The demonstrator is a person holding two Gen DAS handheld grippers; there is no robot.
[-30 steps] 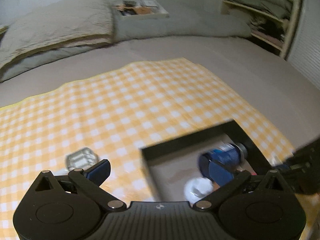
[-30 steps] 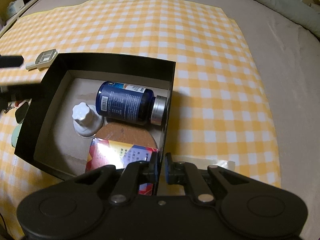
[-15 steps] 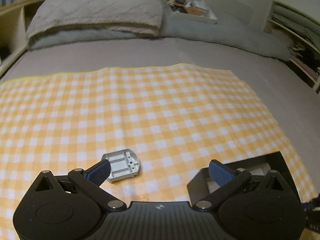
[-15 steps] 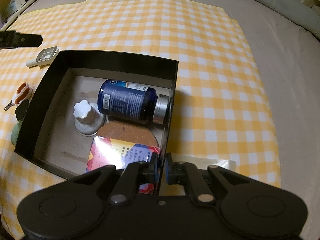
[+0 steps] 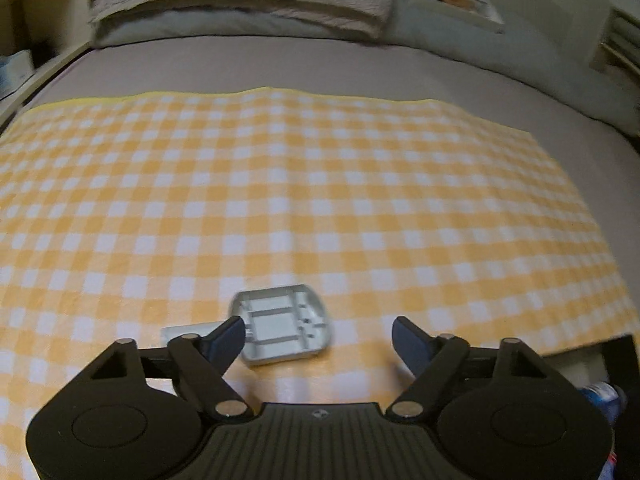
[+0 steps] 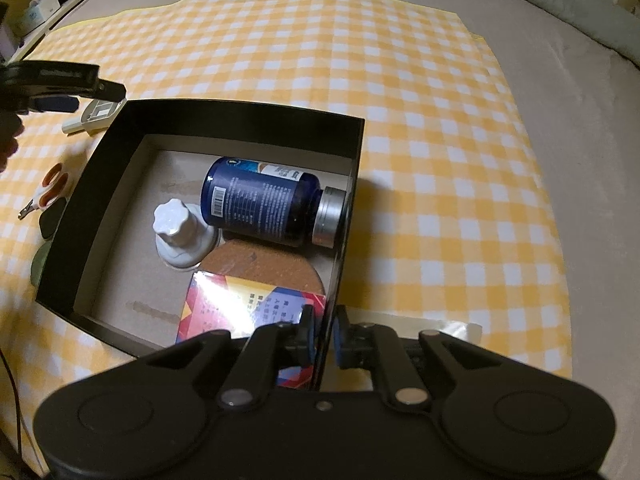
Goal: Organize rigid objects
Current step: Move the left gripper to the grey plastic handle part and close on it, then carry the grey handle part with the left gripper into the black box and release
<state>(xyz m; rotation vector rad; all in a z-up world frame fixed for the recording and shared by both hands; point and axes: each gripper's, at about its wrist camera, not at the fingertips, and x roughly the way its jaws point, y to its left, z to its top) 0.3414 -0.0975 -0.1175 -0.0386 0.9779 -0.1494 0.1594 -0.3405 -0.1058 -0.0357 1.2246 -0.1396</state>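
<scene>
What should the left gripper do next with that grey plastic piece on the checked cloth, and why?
Probably ease the left gripper down and slightly left, centring its jaws, which have just been closing, over the grey plastic piece. The piece lies flat on the cloth, off toward the left finger and not yet gripped, while the right gripper clamps the black box wall.

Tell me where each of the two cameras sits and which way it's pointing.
Left wrist: on the left gripper, angled down at a grey plastic tray on the checked cloth; open fingers show.
Right wrist: on the right gripper, looking steeply down into the black box, clamping its wall.
Shared: tray, cloth, box.
</scene>
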